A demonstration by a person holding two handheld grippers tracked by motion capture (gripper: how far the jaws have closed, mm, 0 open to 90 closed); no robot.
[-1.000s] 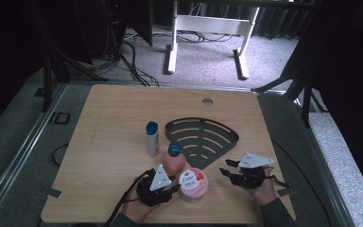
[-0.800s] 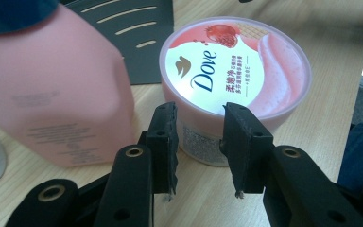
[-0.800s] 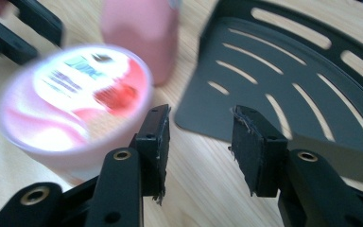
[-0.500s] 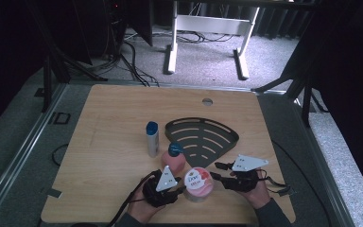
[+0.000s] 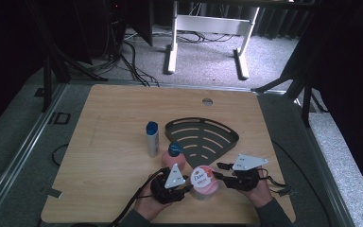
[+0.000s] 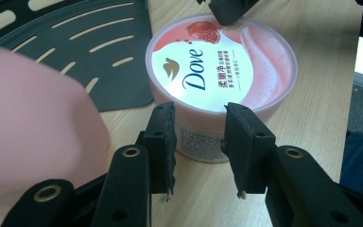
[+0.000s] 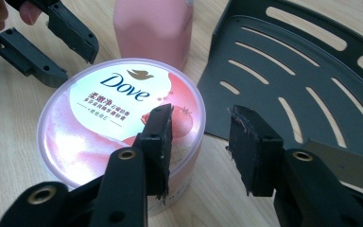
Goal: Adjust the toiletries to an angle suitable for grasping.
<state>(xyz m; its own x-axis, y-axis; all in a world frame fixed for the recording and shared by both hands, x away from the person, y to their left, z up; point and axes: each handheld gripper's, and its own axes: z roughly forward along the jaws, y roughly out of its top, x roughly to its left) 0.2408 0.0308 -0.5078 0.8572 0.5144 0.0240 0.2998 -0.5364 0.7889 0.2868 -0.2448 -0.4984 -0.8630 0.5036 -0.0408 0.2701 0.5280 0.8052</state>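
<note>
High view shows the pink Dove jar point(image 5: 204, 181) standing upright near the front edge of the wooden table point(image 5: 108, 127), between the two grippers. The left gripper point(image 5: 182, 189) comes to it from the left, the right gripper point(image 5: 220, 176) from the right. Just behind the jar stands a pink bottle point(image 5: 175, 158) with a blue cap, and behind that lies a black slotted rack point(image 5: 203, 137). In the left gripper view the jaws are partly open with nothing between them; the jar is just in front of the tips. In the right gripper view the jaws have just been closing a little, but they are partly open too; one jaw lies over the jar's lid, nothing is gripped.
</note>
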